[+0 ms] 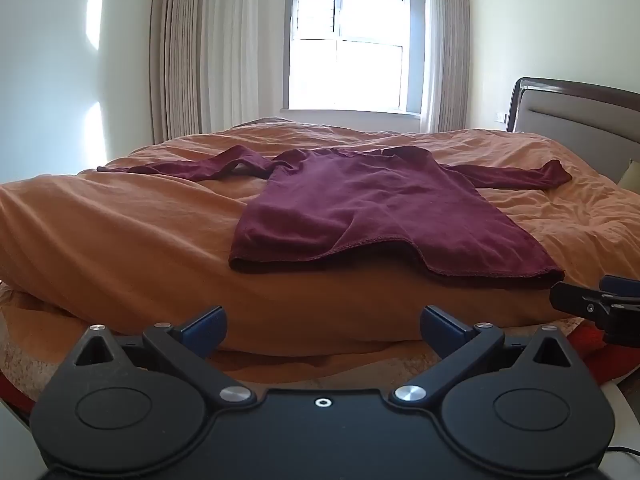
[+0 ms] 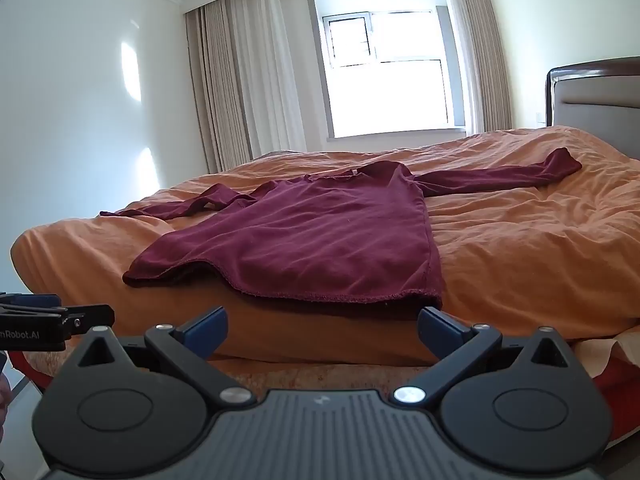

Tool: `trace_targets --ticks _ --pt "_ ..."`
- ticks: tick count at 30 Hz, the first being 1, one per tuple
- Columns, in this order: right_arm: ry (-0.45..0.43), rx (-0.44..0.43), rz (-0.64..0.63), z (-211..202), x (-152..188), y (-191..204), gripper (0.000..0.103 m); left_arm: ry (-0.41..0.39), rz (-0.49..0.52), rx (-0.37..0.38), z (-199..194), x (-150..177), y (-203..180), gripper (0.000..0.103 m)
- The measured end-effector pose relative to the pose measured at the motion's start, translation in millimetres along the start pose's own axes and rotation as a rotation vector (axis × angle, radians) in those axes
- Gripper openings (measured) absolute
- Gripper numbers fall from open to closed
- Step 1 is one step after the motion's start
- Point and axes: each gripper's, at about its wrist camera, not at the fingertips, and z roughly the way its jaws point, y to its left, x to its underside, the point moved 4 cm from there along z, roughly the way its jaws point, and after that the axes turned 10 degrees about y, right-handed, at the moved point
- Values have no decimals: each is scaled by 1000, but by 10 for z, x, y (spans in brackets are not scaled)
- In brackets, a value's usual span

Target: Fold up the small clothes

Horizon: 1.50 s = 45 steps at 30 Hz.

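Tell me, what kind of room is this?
A bedroom, most likely: a wide bed with a rumpled orange duvet and padded grey headboard, and a long-sleeved maroon shirt spread flat on it.

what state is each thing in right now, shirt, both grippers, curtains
maroon shirt: spread flat on the bed, unfolded, sleeves out to both sides, hem at the near edge
left gripper: jaws open, empty, short of the shirt
right gripper: jaws open, empty, close to the hem
curtains: drawn aside
orange duvet: wrinkled
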Motion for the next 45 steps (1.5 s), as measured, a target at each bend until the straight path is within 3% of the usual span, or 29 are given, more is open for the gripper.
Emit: trace_targets --ticks 45 --pt "23 -8 7 30 19 9 103 18 -28 -21 32 28 35 102"
